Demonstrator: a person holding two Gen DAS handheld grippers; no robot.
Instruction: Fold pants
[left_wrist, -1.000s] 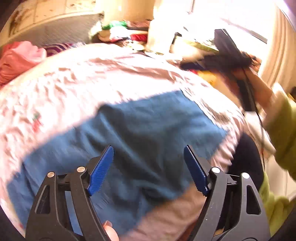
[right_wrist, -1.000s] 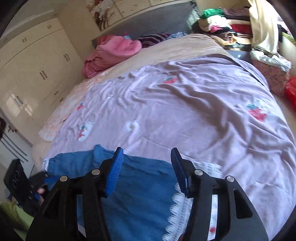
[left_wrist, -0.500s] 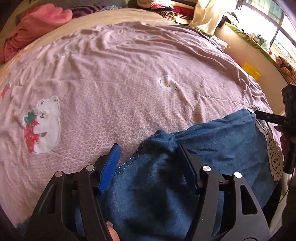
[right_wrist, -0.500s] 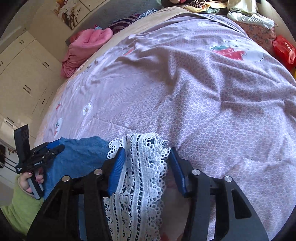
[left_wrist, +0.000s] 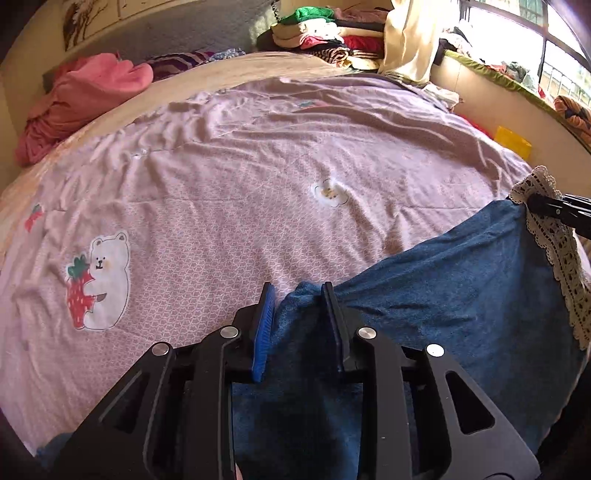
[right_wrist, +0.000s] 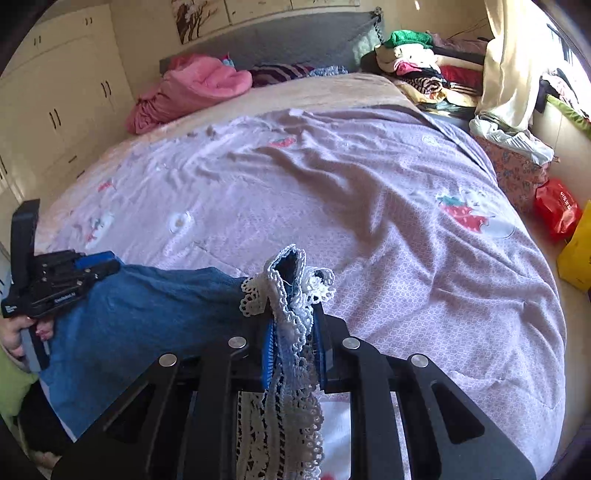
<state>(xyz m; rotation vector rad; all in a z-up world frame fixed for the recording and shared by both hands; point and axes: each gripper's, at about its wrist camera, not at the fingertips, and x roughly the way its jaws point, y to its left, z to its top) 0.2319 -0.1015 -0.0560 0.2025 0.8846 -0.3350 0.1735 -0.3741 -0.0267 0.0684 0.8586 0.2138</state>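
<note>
Blue denim pants (left_wrist: 461, 288) with a white lace hem (left_wrist: 554, 236) lie at the near edge of the pink quilted bed (left_wrist: 221, 203). My left gripper (left_wrist: 299, 295) has a bunched corner of the denim between its blue pads, and its jaws are still closing on it. The right gripper (right_wrist: 291, 321) pinches the gathered lace hem (right_wrist: 288, 280), its jaws also closing tight. In the right wrist view the pants (right_wrist: 147, 306) stretch leftward to the left gripper (right_wrist: 107, 264), held by a hand. The right gripper's tip (left_wrist: 532, 203) shows at the lace in the left wrist view.
A pink blanket heap (left_wrist: 81, 96) and a stack of clothes (left_wrist: 325, 33) sit at the head of the bed. A red bag (right_wrist: 557, 210) and a yellow box (right_wrist: 576, 254) stand beside the bed on the right. White wardrobes (right_wrist: 62, 103) line the left wall.
Both pairs of jaws have narrowed from wide open onto cloth. The left gripper swung over to the denim corner; the right sank and took the lace hem.
</note>
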